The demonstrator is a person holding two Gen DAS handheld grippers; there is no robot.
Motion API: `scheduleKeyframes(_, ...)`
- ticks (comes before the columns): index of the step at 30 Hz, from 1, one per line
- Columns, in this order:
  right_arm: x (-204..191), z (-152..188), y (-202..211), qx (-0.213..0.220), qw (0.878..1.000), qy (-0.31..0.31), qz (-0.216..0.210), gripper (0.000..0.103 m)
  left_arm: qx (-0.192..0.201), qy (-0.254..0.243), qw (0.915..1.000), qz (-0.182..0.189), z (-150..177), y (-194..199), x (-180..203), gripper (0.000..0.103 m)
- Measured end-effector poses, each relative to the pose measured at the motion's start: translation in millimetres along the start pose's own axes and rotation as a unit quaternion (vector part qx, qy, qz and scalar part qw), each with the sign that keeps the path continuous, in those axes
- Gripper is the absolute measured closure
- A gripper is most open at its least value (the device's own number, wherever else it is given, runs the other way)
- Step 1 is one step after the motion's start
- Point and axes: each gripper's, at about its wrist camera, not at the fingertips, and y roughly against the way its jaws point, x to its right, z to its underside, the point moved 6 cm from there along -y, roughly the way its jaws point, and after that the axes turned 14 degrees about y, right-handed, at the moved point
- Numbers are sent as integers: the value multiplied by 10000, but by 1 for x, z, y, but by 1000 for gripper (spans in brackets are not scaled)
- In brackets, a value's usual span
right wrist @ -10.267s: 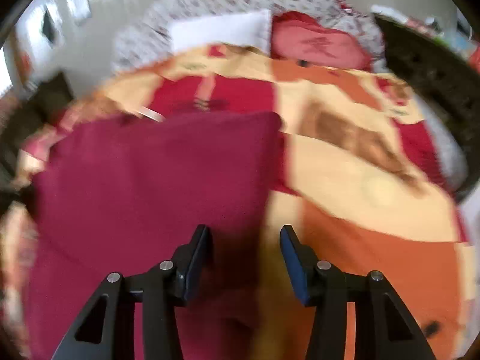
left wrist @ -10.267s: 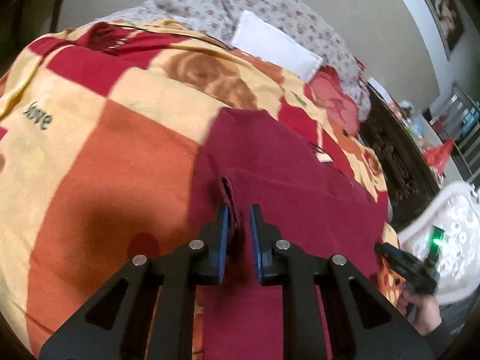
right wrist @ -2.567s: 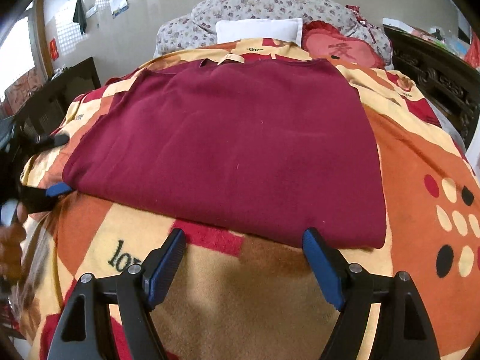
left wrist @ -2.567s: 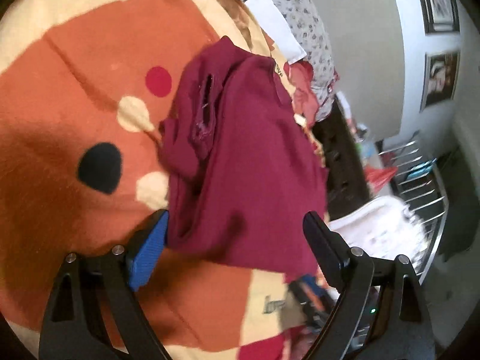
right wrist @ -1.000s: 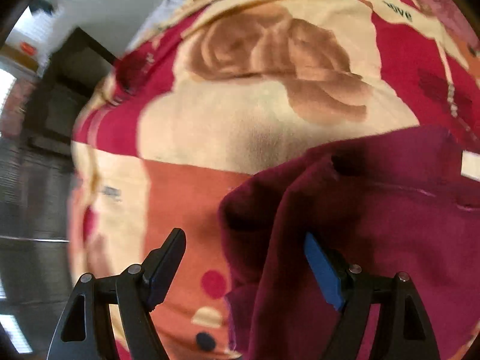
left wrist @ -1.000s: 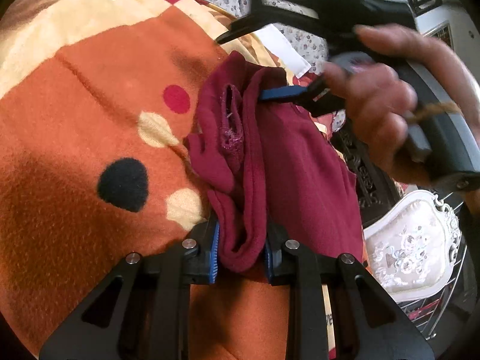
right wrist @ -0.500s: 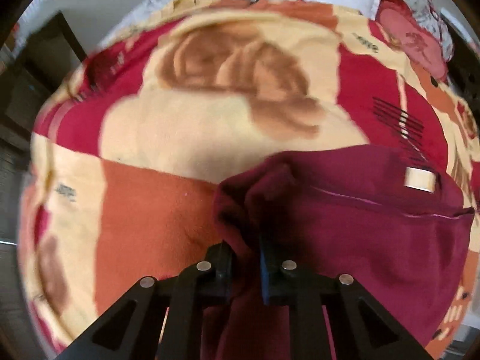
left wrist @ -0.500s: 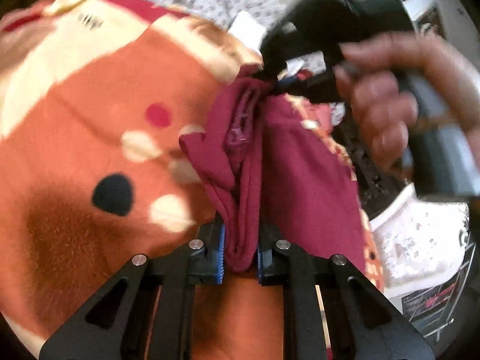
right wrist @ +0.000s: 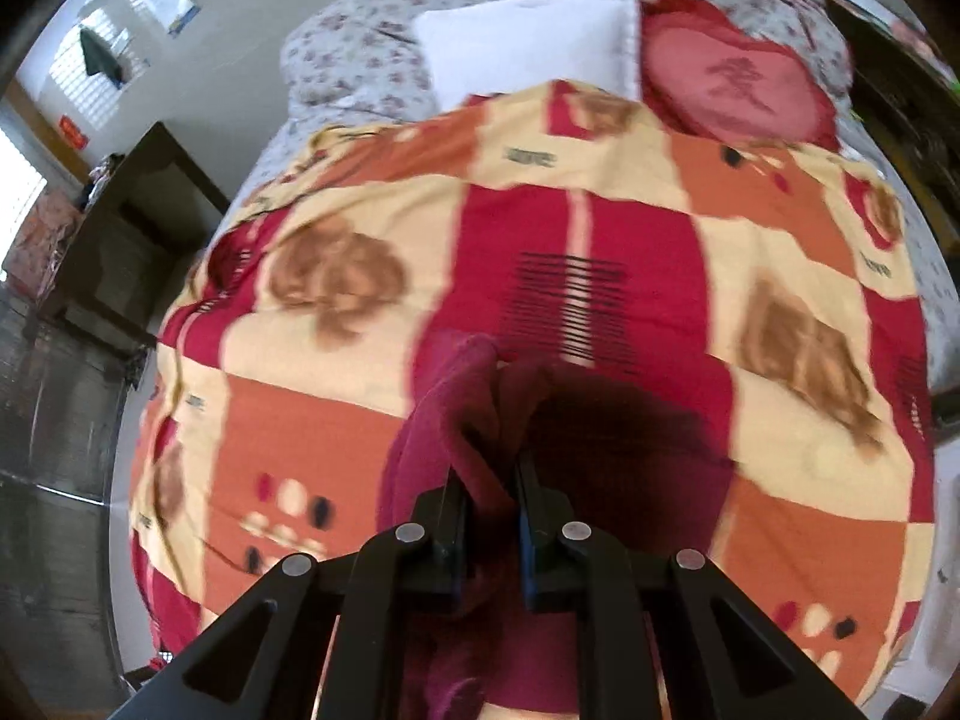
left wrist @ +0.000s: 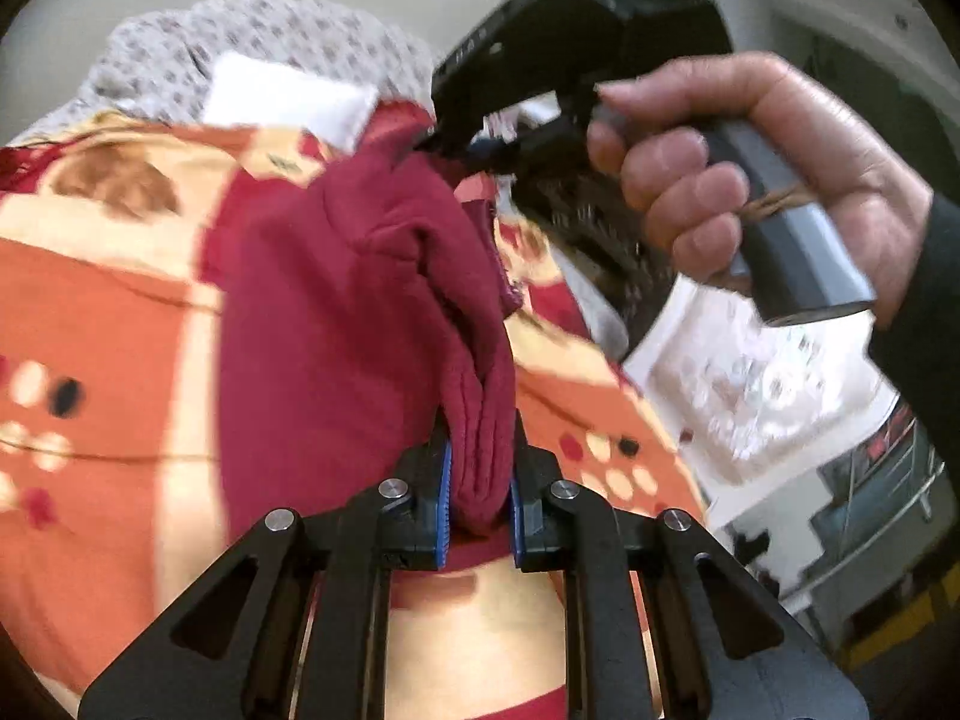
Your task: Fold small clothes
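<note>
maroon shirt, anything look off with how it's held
The maroon shirt is bunched, not flat: both the left gripper and right gripper pinch thick wads of several layers, and it hangs crumpled above the blanket.

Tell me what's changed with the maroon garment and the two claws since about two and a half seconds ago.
Both claws were open then, with the maroon knit garment lying folded flat on the patterned orange, red and cream blanket. Now the left claw and right claw have each closed on a bunched edge and lifted it off the blanket. The blanket and white pillow look unchanged.
</note>
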Motion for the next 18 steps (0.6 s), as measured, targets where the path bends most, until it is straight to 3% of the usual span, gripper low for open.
scheduleKeyframes(6,74,50,-35,140,9990,-397,-132,91,-552,-79,9973,-480,40,-58,2,90)
scheduleKeyframes(10,108,70,-47,573,9943,-899,-80,89,-1052,-38,9936,-418,58,-75,4,78)
scheduleKeyframes(13,125,82,-41,866,9845,-1421,-551,86,-1205,-129,9920,-358,78,-63,7,78)
scheduleKeyframes(14,129,85,-31,1039,9829,-1432,-509,86,-1356,-113,9904,-264,85,-55,5,78)
scheduleKeyframes(18,116,100,17,1769,9788,-907,-491,86,-1464,-203,9886,-297,99,-14,-7,78)
